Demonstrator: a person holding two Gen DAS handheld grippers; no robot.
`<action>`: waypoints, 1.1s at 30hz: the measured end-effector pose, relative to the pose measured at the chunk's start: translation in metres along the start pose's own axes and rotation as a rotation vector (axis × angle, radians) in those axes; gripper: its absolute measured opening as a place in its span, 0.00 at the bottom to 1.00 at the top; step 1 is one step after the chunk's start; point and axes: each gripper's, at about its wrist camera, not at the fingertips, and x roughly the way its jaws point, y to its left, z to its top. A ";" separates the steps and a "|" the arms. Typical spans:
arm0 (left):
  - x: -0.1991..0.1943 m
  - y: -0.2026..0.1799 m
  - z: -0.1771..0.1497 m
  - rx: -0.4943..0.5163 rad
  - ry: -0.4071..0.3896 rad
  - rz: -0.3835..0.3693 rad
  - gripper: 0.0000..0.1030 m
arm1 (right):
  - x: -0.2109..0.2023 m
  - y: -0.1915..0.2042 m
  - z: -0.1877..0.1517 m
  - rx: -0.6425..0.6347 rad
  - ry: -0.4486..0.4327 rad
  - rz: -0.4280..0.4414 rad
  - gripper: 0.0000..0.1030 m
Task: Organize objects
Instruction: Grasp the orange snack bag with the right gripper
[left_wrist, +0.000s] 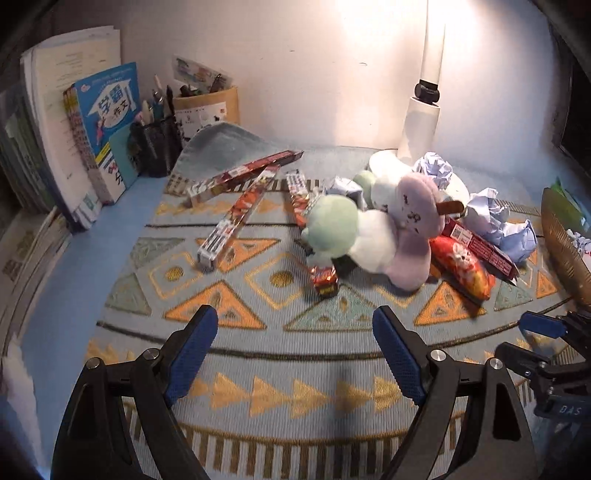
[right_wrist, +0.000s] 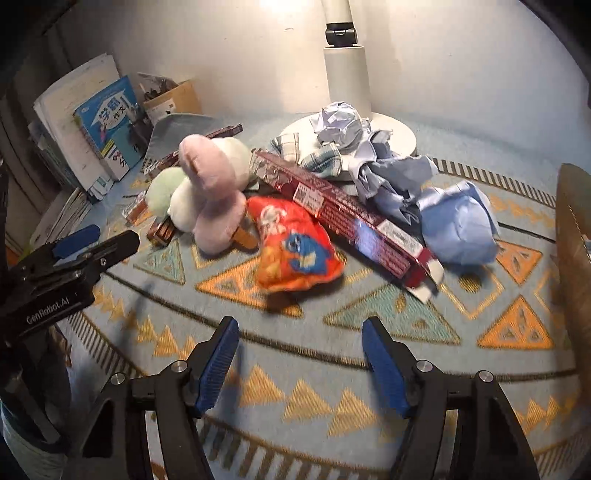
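In the right wrist view, the orange snack bag (right_wrist: 295, 247) lies just above the right gripper (right_wrist: 299, 354), long axis running upper left to lower right. Its jaws are spread and empty. The left gripper (left_wrist: 295, 354), also spread with nothing between, sits farther from the bag.

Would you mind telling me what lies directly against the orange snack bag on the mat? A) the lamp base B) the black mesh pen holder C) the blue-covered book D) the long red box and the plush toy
D: in the right wrist view the orange snack bag lies between the plush toy and the long red box, touching both; the other items stand further back.
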 end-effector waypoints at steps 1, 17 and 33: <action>0.005 -0.002 0.006 0.007 -0.009 -0.011 0.83 | 0.004 -0.001 0.006 -0.003 -0.004 0.004 0.67; 0.034 -0.009 0.040 0.001 -0.034 -0.218 0.29 | 0.004 -0.004 0.012 -0.040 -0.039 0.067 0.34; -0.086 -0.018 -0.073 0.061 0.030 -0.286 0.49 | -0.053 -0.014 -0.079 -0.009 -0.064 0.039 0.34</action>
